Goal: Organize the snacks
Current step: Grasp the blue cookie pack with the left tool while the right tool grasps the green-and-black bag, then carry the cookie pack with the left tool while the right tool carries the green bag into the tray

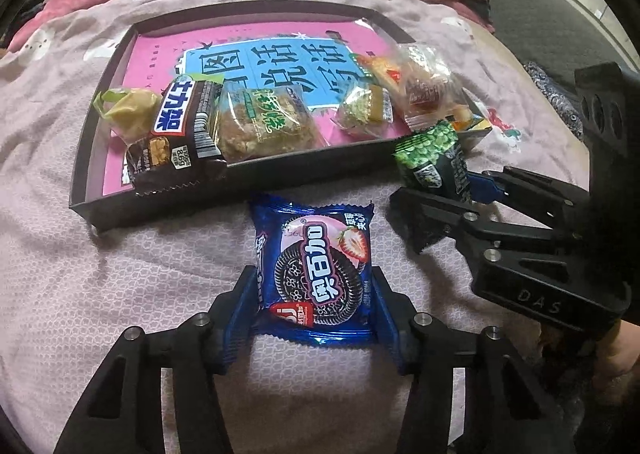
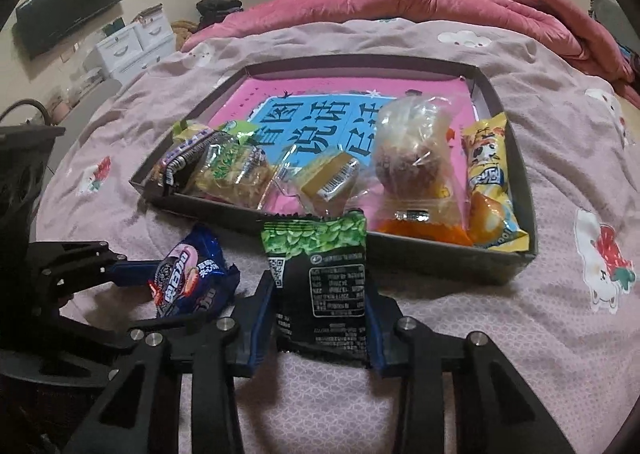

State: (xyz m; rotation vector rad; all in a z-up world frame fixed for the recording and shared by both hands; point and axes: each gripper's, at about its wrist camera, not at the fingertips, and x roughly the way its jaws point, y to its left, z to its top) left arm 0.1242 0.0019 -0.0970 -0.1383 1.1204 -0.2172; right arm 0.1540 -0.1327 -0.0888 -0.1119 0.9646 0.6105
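Gripping one packet apiece, both tools sit just short of the tray's (image 1: 82, 210) near wall, on the pink bedspread (image 1: 80, 294). The left gripper (image 1: 316, 294) has its blue pads pressed to the side edges of the blue cookie packet (image 1: 316, 274), which lies face up, its long axis running from the gripper toward the tray. The right gripper (image 2: 322, 314) is clamped on the green-and-black packet (image 2: 320, 282), back panel showing, crimped green end pointing at the tray, long axis likewise toward it (both packets are still outside the tray).

Risks, as I judge them: each hold is only on the soft side seams, so a quick lift could let a packet pivot or slide out. The tray's near wall stands between packets and floor of the tray; a low carry would snag the leading crimp. Snacks already crowd the near side, the nut bar (image 1: 182, 134) overhanging the wall, so a careless drop could knock them out.
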